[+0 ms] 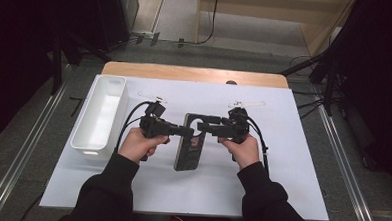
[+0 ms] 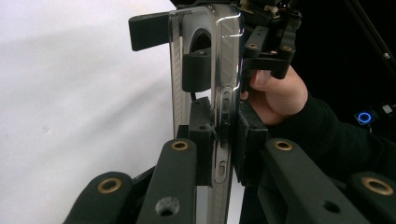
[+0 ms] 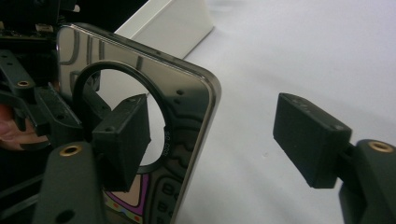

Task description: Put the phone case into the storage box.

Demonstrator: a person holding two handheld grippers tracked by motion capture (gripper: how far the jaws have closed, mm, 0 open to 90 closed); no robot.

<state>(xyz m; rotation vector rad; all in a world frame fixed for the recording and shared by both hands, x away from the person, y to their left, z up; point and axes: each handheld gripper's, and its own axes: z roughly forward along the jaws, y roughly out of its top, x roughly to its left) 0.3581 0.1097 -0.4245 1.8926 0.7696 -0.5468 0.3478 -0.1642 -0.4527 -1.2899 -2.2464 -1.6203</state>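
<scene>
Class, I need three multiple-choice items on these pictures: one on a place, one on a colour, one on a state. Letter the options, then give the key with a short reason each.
1. Where does the bin stand?
A. At the table's left side
B. At its right side
C. Between the grippers

2. What colour is the bin?
A. Red
B. White
C. Black

3. How does the left gripper stand?
A. Wide open
B. Shut on the phone case
C. Lying on the table

Key: 1 A, the high view shows it left of both hands. 2 B, its walls are white. 3 B, both pads press the case's edge.
</scene>
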